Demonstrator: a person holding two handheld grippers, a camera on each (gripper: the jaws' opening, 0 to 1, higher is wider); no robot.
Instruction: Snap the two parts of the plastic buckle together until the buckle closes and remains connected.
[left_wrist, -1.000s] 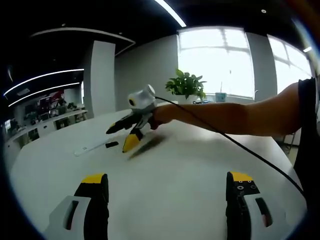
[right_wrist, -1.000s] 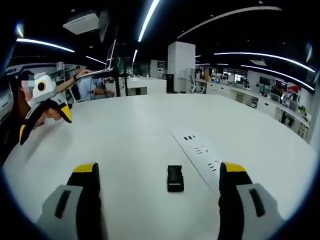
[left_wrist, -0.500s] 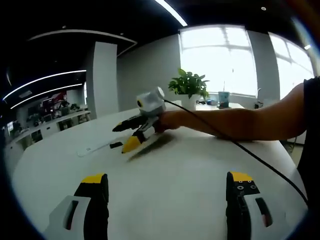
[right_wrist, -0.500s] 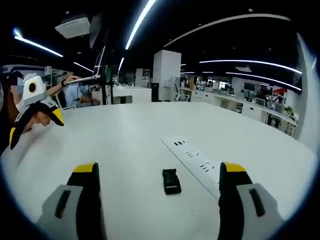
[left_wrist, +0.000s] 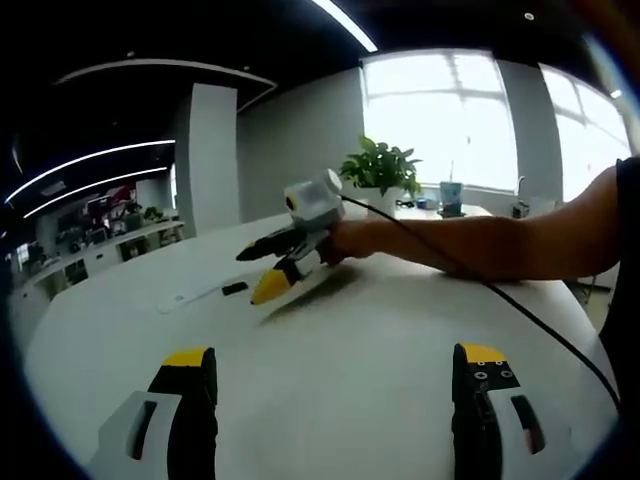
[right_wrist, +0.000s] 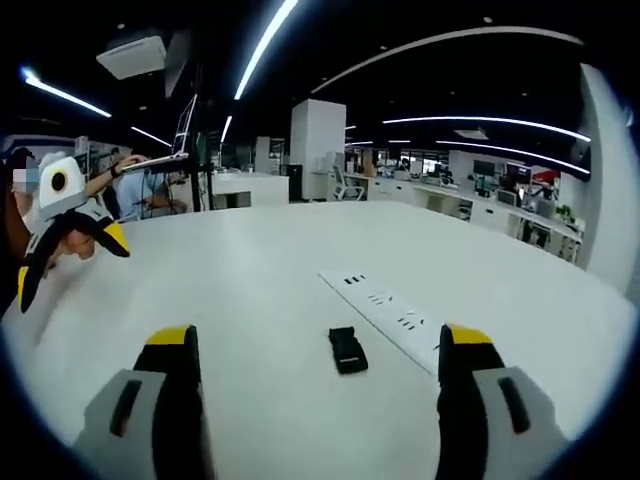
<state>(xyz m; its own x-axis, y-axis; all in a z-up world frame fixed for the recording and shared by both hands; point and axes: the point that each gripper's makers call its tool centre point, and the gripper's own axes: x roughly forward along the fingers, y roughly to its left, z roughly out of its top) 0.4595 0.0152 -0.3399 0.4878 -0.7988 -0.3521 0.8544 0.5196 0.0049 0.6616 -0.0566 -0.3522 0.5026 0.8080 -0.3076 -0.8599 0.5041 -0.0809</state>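
A small black plastic buckle (right_wrist: 347, 350) lies flat on the white table (right_wrist: 250, 290), just ahead of my right gripper (right_wrist: 318, 395) and between its open yellow-tipped jaws. It looks like one piece; whether its two parts are joined I cannot tell. In the left gripper view the buckle (left_wrist: 235, 288) is a tiny dark spot far off, beside the right gripper (left_wrist: 252, 275), which a hand holds low over the table. My left gripper (left_wrist: 335, 395) stands open and holds nothing, well away from the buckle. From the right gripper view it appears as the left gripper (right_wrist: 70, 265), at the far left.
A long white power strip (right_wrist: 390, 310) lies on the table just right of the buckle. The right gripper's black cable (left_wrist: 520, 305) trails across the table. A potted plant (left_wrist: 378, 168) stands at the far edge. A person (right_wrist: 150, 185) sits at a distant desk.
Both views have shifted a little with the hands. In the right gripper view the buckle sits slightly turned and a bit farther off. Both grippers stay open.
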